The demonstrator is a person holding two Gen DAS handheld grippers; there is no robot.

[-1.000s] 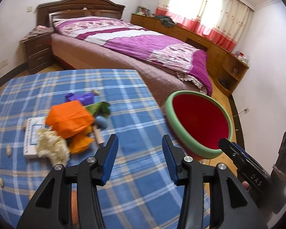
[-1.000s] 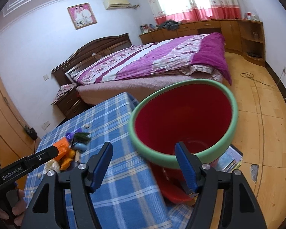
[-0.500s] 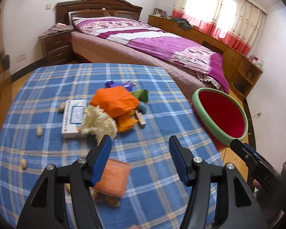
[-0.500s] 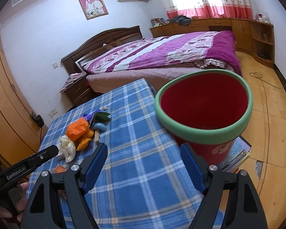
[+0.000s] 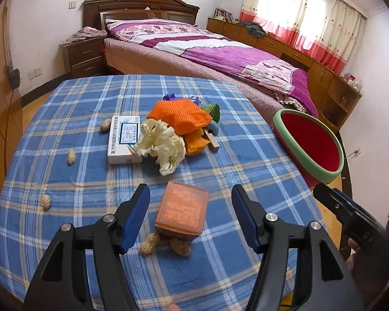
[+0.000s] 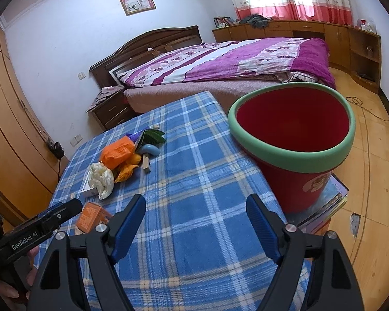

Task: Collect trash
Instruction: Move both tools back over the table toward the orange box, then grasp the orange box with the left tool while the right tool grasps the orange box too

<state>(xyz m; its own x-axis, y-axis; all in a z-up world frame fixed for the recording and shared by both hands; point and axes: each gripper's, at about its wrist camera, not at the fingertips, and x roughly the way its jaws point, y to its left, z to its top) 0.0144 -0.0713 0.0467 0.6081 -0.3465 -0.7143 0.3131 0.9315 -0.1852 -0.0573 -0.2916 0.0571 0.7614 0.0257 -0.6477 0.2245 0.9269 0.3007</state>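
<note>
A pile of trash lies mid-table: an orange bag point(image 5: 180, 115), crumpled cream paper point(image 5: 162, 145), a white box point(image 5: 123, 140) and a wooden stick point(image 5: 211, 140). A small orange box point(image 5: 181, 211) sits near the front, between the fingers of my open left gripper point(image 5: 190, 215), with peanuts point(image 5: 149, 243) beside it. A red bin with a green rim point(image 6: 293, 140) stands off the table's right edge; it also shows in the left wrist view point(image 5: 308, 145). My right gripper point(image 6: 195, 226) is open and empty over the cloth, left of the bin.
The table wears a blue plaid cloth point(image 5: 64, 134) with loose peanuts point(image 5: 71, 156) on its left side. A bed point(image 5: 220, 51) stands behind. Books point(image 6: 326, 207) lie under the bin. Wooden wardrobes point(image 6: 10, 140) line the left wall.
Both grippers have pulled back and up from the table. The left one now has the small orange box between its open fingers. The bin looks farther from the right gripper.
</note>
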